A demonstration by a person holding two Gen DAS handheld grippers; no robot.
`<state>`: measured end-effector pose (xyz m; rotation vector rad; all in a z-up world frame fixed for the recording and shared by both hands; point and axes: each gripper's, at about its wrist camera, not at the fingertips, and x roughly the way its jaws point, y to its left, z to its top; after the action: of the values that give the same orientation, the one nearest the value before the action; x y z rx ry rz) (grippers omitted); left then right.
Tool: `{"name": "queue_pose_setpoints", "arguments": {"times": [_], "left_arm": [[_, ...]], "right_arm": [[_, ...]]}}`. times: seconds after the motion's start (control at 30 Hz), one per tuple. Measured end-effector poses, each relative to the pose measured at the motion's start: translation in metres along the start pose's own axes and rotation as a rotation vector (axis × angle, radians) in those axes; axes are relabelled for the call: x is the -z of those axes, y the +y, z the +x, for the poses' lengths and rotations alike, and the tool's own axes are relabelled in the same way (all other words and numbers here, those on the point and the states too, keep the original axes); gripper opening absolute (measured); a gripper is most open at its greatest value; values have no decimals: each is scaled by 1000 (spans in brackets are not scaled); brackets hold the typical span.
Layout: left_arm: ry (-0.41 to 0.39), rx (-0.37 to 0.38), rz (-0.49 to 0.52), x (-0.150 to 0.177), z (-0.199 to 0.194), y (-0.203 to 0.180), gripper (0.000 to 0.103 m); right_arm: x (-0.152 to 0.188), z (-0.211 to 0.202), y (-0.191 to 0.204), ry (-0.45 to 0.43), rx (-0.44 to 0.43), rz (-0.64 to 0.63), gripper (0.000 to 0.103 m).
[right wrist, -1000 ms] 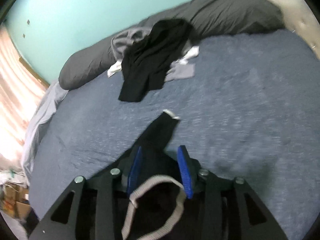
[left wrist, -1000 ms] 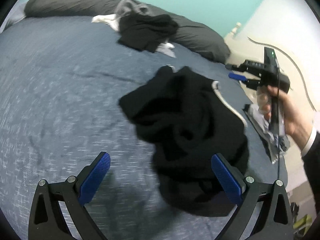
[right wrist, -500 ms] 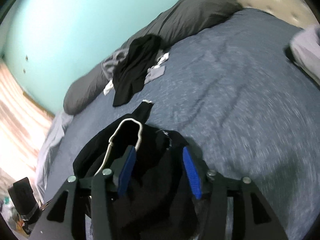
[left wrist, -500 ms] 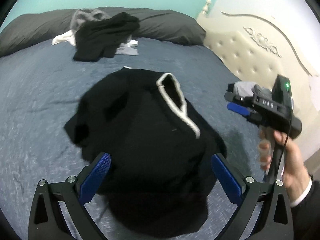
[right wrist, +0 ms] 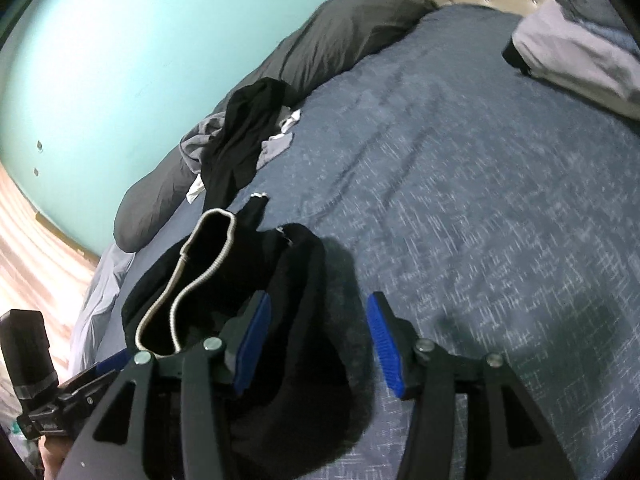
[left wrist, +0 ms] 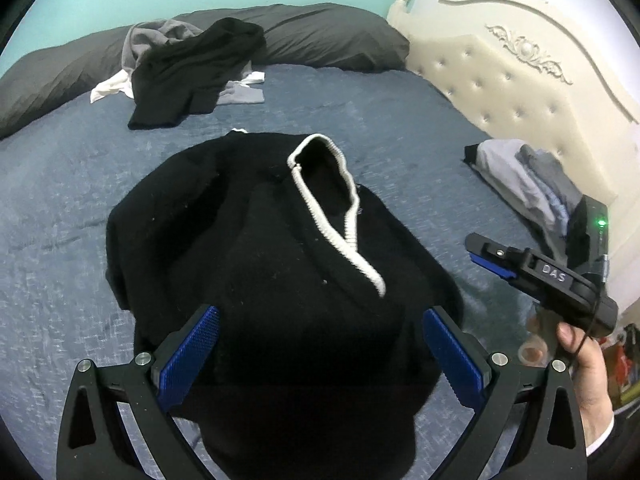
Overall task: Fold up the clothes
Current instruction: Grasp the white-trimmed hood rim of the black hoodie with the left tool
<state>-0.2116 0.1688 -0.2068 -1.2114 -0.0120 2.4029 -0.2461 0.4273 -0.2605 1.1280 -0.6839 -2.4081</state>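
Note:
A black garment (left wrist: pixel 256 264) with a white-ribbed neckline (left wrist: pixel 320 200) lies bunched on the blue bedspread (left wrist: pixel 60 208). My left gripper (left wrist: pixel 320 356) hovers over its near edge, open wide, and the pads do not press the cloth. My right gripper (left wrist: pixel 492 258), held in a hand (left wrist: pixel 584 364), is off the garment's right side. In the right wrist view the right gripper (right wrist: pixel 318 344) stands open above the garment (right wrist: pixel 296 312), gripping nothing. The left gripper (right wrist: pixel 100 368) shows at that view's lower left.
A heap of black, grey and white clothes (left wrist: pixel 192 68) lies at the far side against long grey pillows (left wrist: pixel 328 32). A folded stack of light clothes (left wrist: pixel 524 180) sits by the cream tufted headboard (left wrist: pixel 520 80). Bare bedspread stretches to the right (right wrist: pixel 480 200).
The right jaws, close around the garment a second ago, have widened and come off it. The garment has settled onto the bed. Both views have swung toward the headboard.

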Motion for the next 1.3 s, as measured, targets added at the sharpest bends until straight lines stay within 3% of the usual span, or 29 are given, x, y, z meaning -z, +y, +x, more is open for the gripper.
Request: {"name": "queue_pose_setpoints", "arguments": {"times": [0.07, 0.2, 0.33, 0.43, 0.7, 0.9, 1.3], "left_arm": [[0, -21, 6, -1, 3, 0, 101], [8, -55, 8, -4, 10, 2, 84], [16, -59, 15, -6, 15, 2, 81], [24, -70, 27, -6, 17, 2, 73], [33, -89, 60, -10, 14, 5, 35], [29, -78, 25, -12, 9, 19, 26], [-26, -126, -16, -29, -24, 60, 20]], "right_arm": [[3, 1, -7, -5, -1, 20, 51], [8, 3, -12, 0, -3, 30, 51], [9, 4, -12, 3, -13, 26, 51], [9, 3, -12, -3, -19, 29, 51], [12, 7, -16, 9, -32, 59, 51], [13, 8, -17, 7, -28, 60, 51], [15, 12, -14, 16, -26, 48, 51]]}}
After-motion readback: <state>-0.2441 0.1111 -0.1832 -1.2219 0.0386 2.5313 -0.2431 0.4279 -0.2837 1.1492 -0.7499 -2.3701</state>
